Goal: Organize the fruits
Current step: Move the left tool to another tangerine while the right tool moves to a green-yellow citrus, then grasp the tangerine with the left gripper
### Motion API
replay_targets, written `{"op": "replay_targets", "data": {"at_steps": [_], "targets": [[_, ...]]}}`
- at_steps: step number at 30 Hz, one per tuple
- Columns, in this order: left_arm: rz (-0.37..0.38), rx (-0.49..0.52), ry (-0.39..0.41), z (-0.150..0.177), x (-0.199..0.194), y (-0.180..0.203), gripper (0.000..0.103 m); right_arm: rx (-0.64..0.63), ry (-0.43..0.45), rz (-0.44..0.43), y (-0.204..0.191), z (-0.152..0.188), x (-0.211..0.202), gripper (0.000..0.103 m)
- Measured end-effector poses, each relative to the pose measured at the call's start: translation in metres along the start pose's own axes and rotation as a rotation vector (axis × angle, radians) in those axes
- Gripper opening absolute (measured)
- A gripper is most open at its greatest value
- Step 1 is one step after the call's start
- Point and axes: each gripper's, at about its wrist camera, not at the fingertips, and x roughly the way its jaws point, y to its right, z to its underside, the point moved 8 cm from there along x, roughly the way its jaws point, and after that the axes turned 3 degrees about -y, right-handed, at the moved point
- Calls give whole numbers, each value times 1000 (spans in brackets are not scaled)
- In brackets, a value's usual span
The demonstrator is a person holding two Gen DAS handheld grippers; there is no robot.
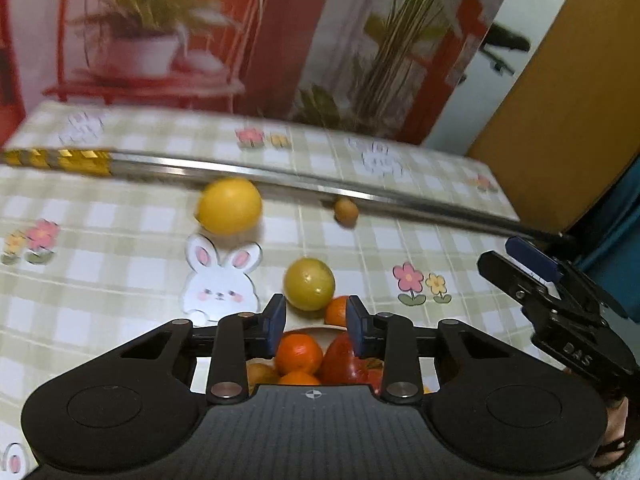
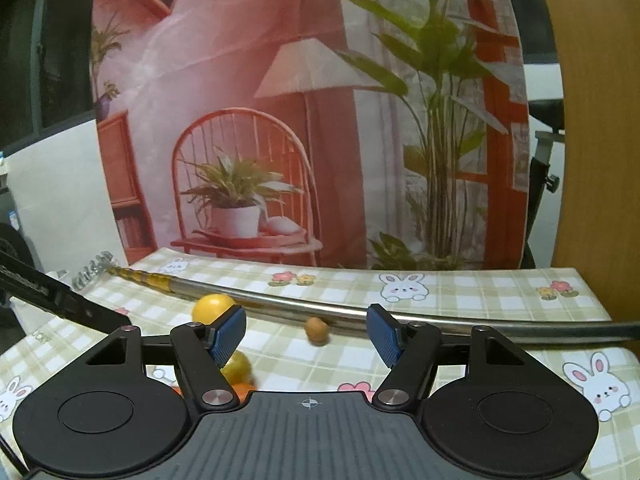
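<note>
Checked-cloth tabletop (image 1: 120,240), metal rod (image 1: 280,178) lying across it, printed room backdrop behind.
Left tongs (image 1: 316,322) open, empty, over the plate of oranges (image 1: 298,352); yellow fruit (image 1: 309,284) just beyond the plate, lemon (image 1: 229,205) and small brown fruit (image 1: 346,210) against the rod. Right tongs (image 2: 307,332) spread wide, empty.
</note>
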Motion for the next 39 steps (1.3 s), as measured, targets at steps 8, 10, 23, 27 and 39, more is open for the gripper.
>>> {"op": "replay_targets", "data": {"at_steps": [8,10,23,27,39], "targets": [[50,-67,-123,-8,53,8,34,63,-29,-17,22,10,19,63],[81,-76,-144,-8,61,10,34,82,-34,-13,29,14,21,63],[52,-5,-163,-13,85,30,32,159,-33,-9,49,26,25,63],[45,7,-158,-15,87,32,32,169,-36,-13,51,28,25,63],[55,-3,-219,-8,86,21,32,183,-34,-12,53,29,25,63]]}}
